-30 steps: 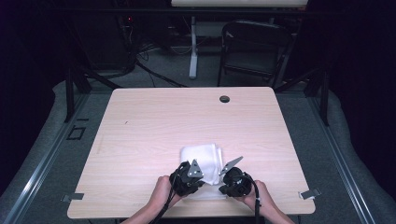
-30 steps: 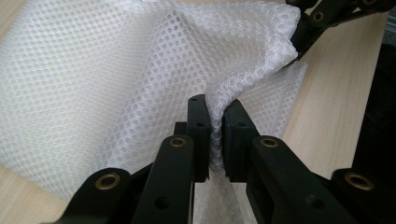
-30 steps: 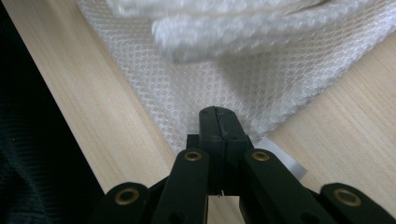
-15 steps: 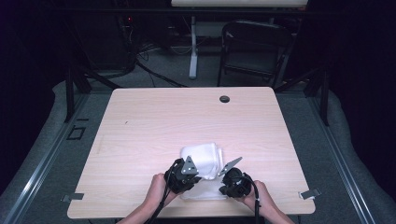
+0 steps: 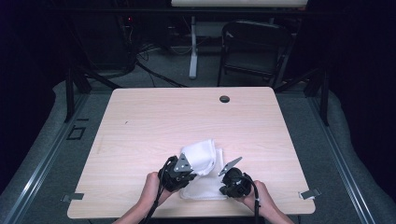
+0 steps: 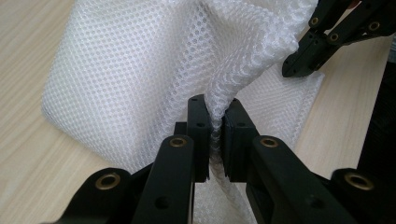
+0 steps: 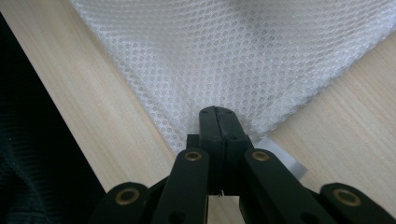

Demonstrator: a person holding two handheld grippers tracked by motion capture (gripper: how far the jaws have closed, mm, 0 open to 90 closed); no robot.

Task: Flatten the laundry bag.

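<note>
Near the front edge of the light wooden table (image 5: 140, 121), between the person's two hands: one white mesh cloth (image 5: 201, 161), honeycomb weave, partly folded over itself, its far portion lying flat on the tabletop.

Left gripper (image 5: 183, 175): black, two jaws, grey three-cornered plate on top. In the left gripper view (image 6: 215, 126) the jaws are nearly closed, pinching a raised ridge of the mesh (image 6: 140, 70) between the pads; the cloth rises from the grip in a fold and spreads out to the left over the wood. The left hand (image 5: 152, 186) comes in from the bottom edge.

Right gripper (image 5: 232, 179): black, same build, cable trailing toward the right hand (image 5: 259, 196). In the right gripper view (image 7: 218, 122) the jaws are fully closed on a corner of the mesh (image 7: 233, 51), which fans out from the tips; a small white tag (image 7: 285, 161) lies on the wood just beside them.

Table fittings: one dark round grommet hole (image 5: 224, 99) near the far edge.

Beyond the table: a dark folding chair (image 5: 254, 51).
</note>
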